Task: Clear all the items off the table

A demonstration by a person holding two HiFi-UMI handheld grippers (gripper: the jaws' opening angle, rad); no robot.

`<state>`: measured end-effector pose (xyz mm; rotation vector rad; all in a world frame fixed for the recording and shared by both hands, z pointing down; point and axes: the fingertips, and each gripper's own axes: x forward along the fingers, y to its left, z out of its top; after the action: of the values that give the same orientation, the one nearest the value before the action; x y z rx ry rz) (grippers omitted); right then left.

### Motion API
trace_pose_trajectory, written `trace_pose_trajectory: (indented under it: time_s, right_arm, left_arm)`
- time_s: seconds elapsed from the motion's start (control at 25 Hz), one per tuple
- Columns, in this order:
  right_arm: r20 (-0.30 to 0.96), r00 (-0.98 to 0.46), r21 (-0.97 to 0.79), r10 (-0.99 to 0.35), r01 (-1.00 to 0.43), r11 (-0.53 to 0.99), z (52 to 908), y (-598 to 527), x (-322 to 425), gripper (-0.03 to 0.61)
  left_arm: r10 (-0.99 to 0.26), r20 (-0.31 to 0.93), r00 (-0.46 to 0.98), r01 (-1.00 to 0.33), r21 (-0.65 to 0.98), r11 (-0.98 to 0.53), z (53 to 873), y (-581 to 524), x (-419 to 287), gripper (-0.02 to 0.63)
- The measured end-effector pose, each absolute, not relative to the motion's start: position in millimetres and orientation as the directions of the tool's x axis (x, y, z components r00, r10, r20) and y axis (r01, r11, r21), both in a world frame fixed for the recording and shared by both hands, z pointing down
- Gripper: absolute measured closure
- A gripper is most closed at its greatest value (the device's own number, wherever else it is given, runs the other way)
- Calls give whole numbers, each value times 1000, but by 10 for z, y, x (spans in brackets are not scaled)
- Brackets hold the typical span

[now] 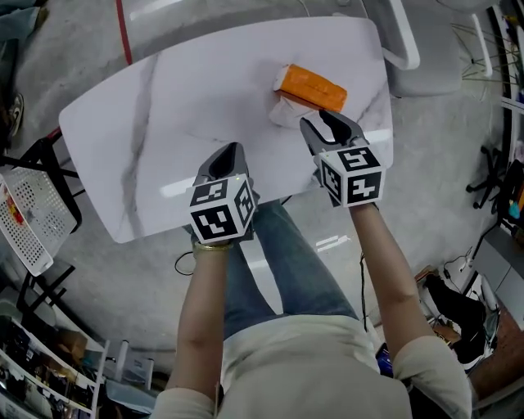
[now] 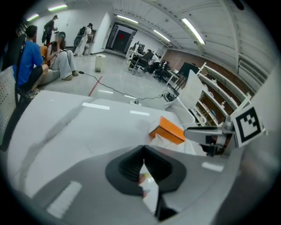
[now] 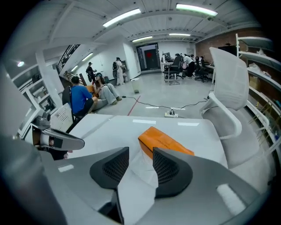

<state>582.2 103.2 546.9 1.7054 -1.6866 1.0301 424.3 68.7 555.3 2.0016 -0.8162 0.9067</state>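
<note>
Currently left gripper (image 1: 232, 154) closed, empty; right gripper (image 1: 319, 121) partly open near orange box (image 1: 313, 86); print unreadable.

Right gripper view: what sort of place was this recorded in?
Probably an open-plan office or lab workspace: ceiling strip lights, office chairs at desks far back, and open shelving on the right.

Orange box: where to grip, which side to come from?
Probably across the narrow width of the box, at its near end, coming from the near side with the right hand-held gripper. It lies flat, long sides exposed, and that end faces the open jaws.
</note>
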Motion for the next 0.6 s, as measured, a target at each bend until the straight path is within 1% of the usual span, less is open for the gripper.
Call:
trace_pose_trajectory:
  time_s: [0.08, 0.32, 0.6]
  right_arm:
    - [820, -81, -129, -567, -991, -45, 5536, 982, 5907, 399]
    - [854, -139, -128, -502, -990, 57, 5757, 876, 6091, 316]
    - [899, -140, -11, -415, -954, 299, 5988, 814, 6215, 216]
  left_arm:
    - [-225, 814, 535, -786, 381, -488, 5589, 696, 4312, 606]
    - [-222, 830, 512, -801, 368, -472, 5694, 698, 4437, 606]
    - [-219, 838, 500, -809, 361, -465, 5759, 678, 4558, 606]
